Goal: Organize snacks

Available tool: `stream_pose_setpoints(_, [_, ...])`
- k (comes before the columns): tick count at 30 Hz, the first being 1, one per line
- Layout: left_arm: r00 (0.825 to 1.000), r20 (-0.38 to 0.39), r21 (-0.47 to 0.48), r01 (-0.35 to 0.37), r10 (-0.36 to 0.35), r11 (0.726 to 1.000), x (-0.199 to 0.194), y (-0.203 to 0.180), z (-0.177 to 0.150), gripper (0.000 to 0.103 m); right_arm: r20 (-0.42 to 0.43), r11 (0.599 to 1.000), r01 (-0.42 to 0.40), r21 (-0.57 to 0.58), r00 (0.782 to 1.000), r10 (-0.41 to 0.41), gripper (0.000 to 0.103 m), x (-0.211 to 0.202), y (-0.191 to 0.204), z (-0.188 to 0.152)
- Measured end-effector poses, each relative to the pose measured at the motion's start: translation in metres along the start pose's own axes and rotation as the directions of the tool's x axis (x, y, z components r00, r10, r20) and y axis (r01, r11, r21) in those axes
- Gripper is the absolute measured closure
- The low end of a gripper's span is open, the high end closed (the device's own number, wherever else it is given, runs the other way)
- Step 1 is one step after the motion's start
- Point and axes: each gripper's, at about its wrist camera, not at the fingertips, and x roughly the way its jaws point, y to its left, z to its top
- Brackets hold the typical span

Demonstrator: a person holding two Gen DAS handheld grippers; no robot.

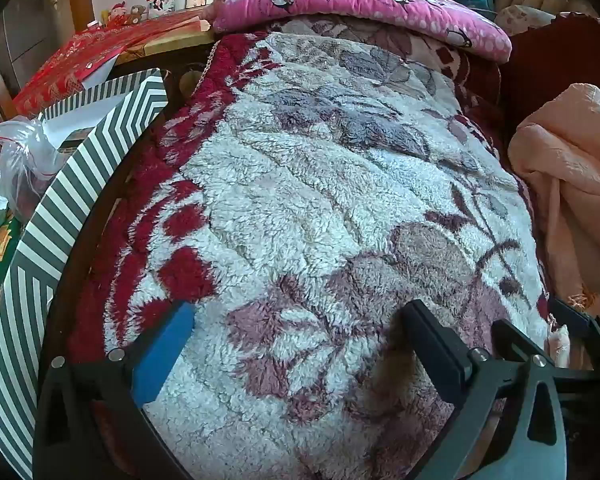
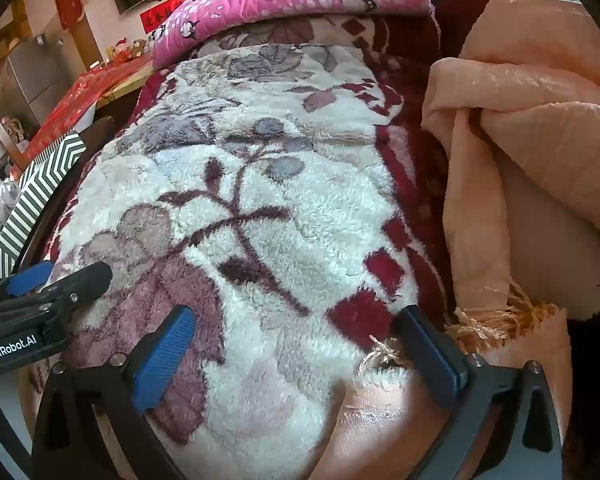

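1. Looking through the left wrist view, I see the left gripper (image 1: 296,336) at the bottom of the frame with its jaws spread as wide as they go, nothing between them but the fluffy floral blanket (image 1: 320,200) that fills the middle. A striped box (image 1: 56,216) runs down the left edge, standing just beside the blanket. The snacks sit at the far left: a clear plastic bag (image 1: 28,160) and a green packet (image 1: 0,248) below it, both beyond the box wall and well apart from the fingers. A pink penguin quilt (image 1: 360,4) lies across the top, and a peach cloth (image 1: 572,184) is bunched at the right edge.

2. In the right wrist view, the right gripper (image 2: 296,340) hangs at the bottom, jaws likewise fully apart and empty above the same blanket (image 2: 260,184). Its right finger stands just beside the frayed fringe of the peach cloth (image 2: 540,128), which fills the right side. The left gripper (image 2: 60,280) shows at lower left. The striped box (image 2: 32,200) lies at the left edge; of the snacks only a scrap of plastic bag (image 2: 0,192) shows beyond it.
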Motion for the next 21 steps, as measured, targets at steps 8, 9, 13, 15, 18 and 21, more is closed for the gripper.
stream_pose_setpoints(8, [1.0, -0.001, -0.001, 0.001, -0.001, 1.0, 0.0, 0.0, 0.0, 0.0, 0.0, 1.0, 0.002, -0.001, 1.0, -0.002, 0.001, 0.0004, 0.0001, -0.0002])
stream_pose_setpoints(9, [1.0, 0.0, 0.0, 0.001, -0.001, 1.0, 0.0, 0.0, 0.0, 0.0, 0.0, 1.0, 0.001, -0.001, 1.0, -0.001, 0.001, 0.0004, 0.0002, -0.0002])
stream_pose_setpoints(13, [1.0, -0.001, 0.0, 0.001, -0.001, 1.0, 0.0, 0.0, 0.0, 0.0, 0.001, 1.0, 0.002, -0.001, 1.0, -0.002, 0.001, 0.0002, -0.0013, -0.0001])
stream_pose_setpoints(15, [1.0, -0.001, 0.0, 0.001, -0.001, 1.0, 0.0, 0.0, 0.0, 0.0, 0.0, 1.0, 0.001, 0.0, 1.0, -0.001, 0.001, 0.0, -0.0013, -0.0001])
stream_pose_setpoints(18, [1.0, -0.001, 0.0, 0.001, -0.001, 1.0, 0.0, 0.0, 0.0, 0.0, -0.001, 1.0, 0.0, 0.001, 1.0, 0.0, 0.001, 0.0007, -0.0007, 0.0001])
stream_pose_setpoints(21, [1.0, 0.0, 0.0, 0.001, -0.001, 1.0, 0.0, 0.0, 0.0, 0.0, -0.002, 1.0, -0.001, 0.002, 1.0, 0.001, 0.001, -0.0024, -0.0013, 0.0005])
